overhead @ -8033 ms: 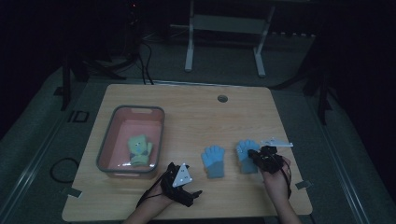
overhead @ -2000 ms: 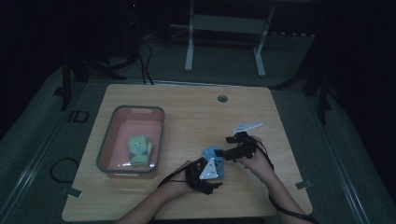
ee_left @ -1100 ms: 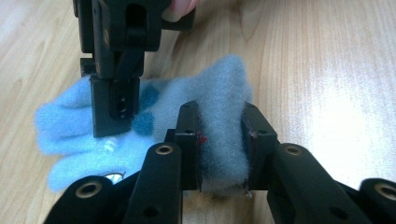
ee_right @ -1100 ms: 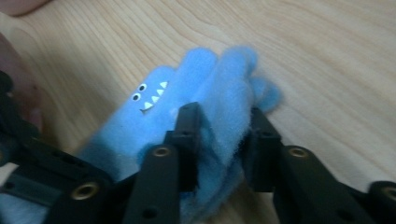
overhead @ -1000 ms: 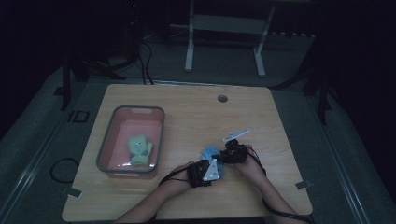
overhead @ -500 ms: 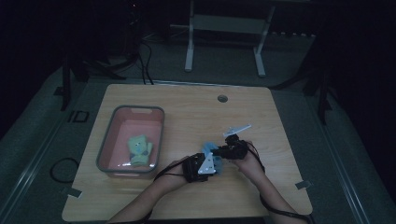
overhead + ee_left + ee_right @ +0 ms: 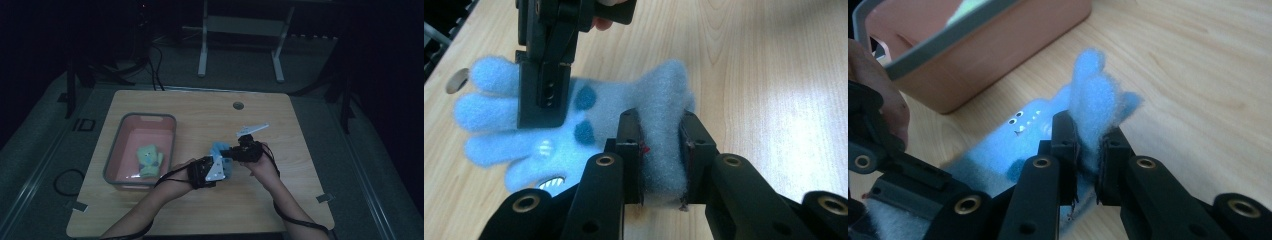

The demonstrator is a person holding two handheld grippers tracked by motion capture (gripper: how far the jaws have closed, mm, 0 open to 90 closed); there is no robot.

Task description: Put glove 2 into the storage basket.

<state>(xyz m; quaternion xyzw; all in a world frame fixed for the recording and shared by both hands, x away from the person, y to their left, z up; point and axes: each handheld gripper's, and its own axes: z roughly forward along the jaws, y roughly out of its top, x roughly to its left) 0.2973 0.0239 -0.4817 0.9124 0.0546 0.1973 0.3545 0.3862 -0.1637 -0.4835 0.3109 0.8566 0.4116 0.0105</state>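
Observation:
A fuzzy light-blue glove lies on the wooden table, just right of a pink bin. In the left gripper view, my left gripper is shut on the cuff of the blue glove. In that same view my right gripper comes in from the top and pinches the glove's finger end. The right gripper view has my right gripper shut on a raised blue finger of the glove. From above, left gripper and right gripper meet at the glove.
The pink bin holds a green glove. A round grommet hole sits near the table's far edge. Cables trail from both grippers along the person's forearms.
Eight seconds ago two blue gloves lay flat and both grippers were near the front edge. Both grippers now grip a blue glove at the table's middle, slightly left of a second ago.

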